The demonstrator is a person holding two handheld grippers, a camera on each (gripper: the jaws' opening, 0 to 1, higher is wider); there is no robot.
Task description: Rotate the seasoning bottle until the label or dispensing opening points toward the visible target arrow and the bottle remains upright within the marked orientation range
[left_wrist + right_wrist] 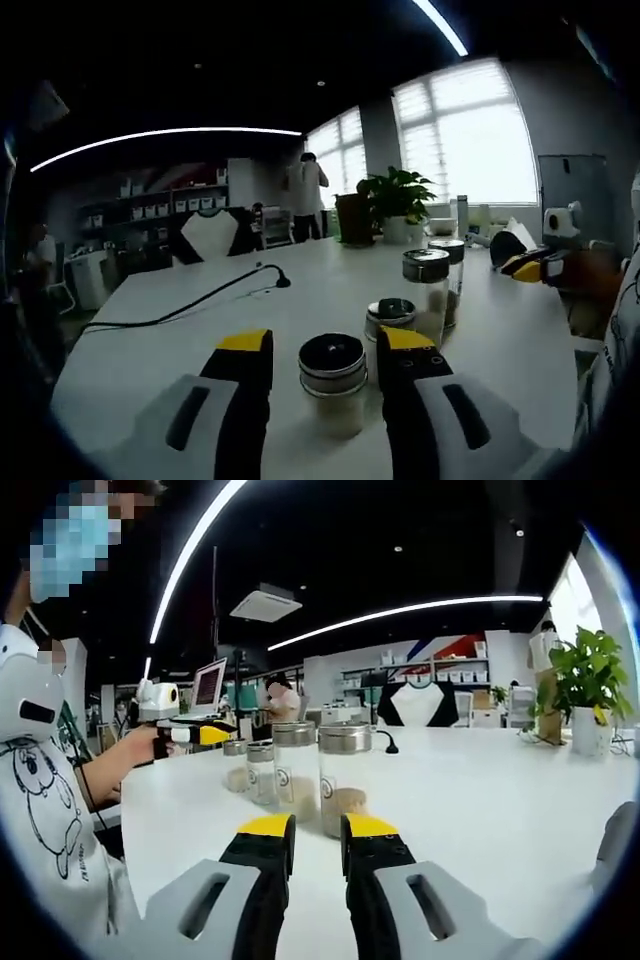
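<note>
Several clear seasoning bottles with silver lids stand upright in a row on the white table [150, 350]. The end bottle [333, 370], dark on top, sits between the spread jaws of my left gripper [325, 345], which is open around it with gaps on both sides. Behind it stand a second bottle [390, 318] and a taller bottle [427, 285]. My right gripper [318, 830] is open by a narrow gap and holds nothing, just short of the nearest bottle [345, 775] at the row's other end. The left gripper [200, 735] shows beside the far bottle [236, 765].
A black cable with a small microphone [283, 282] runs across the table to the left. A potted plant [397, 200] stands at the far edge near the window. A person's hand [140, 742] holds the left gripper. Bare table [500, 800] lies right of the bottles.
</note>
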